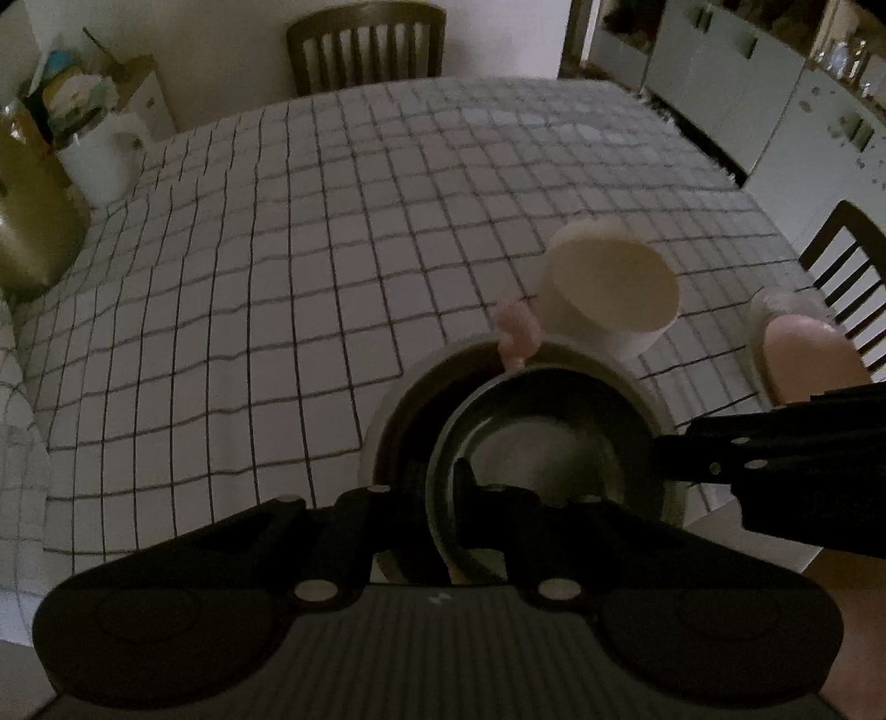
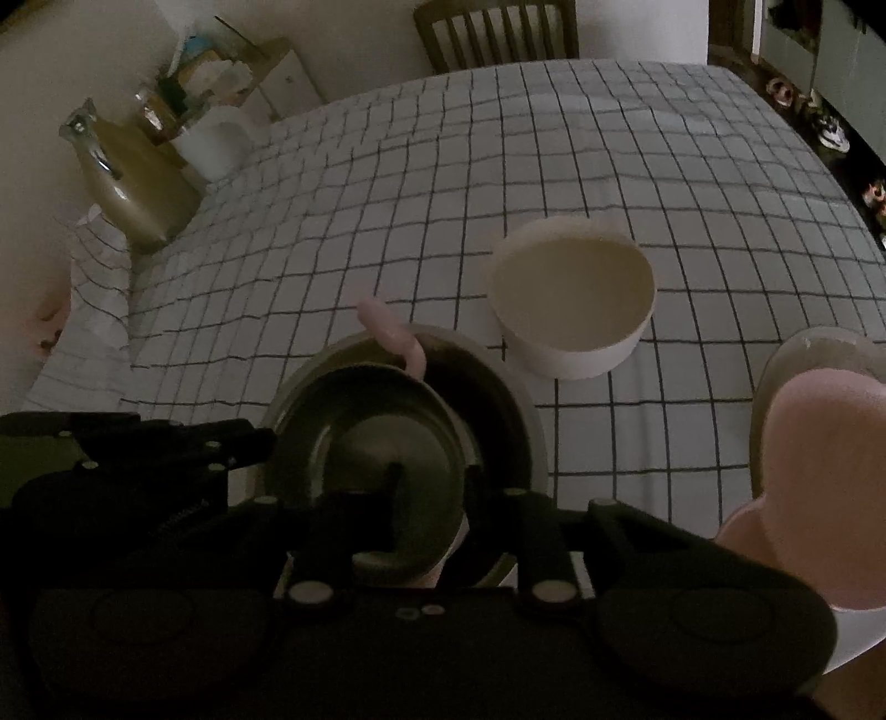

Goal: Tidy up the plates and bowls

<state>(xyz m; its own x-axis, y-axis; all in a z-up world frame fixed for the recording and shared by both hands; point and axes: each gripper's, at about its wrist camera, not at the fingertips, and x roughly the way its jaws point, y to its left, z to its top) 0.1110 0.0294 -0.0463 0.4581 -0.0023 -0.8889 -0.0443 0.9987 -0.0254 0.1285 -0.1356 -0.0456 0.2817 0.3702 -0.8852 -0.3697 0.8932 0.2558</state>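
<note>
A small dark bowl (image 1: 545,443) hangs over a larger grey bowl with a dark inside (image 1: 407,421) at the table's near edge. My left gripper (image 1: 470,498) is shut on the small bowl's near rim. My right gripper (image 1: 673,459) pinches its right rim. In the right wrist view the small bowl (image 2: 371,443) sits above the larger bowl (image 2: 498,421), my right gripper (image 2: 396,498) is shut on its rim, and the left gripper (image 2: 260,443) comes in from the left. A pink curved piece (image 2: 393,338) sticks up at the far rim. A cream round bowl (image 2: 573,299) stands behind.
A pink and white dish (image 2: 819,443) lies at the right table edge. A brass kettle (image 2: 133,194), a white jug (image 2: 216,141) and boxes stand at the far left corner. Chairs (image 1: 368,50) stand at the far side and the right. The tablecloth (image 1: 332,249) is checked.
</note>
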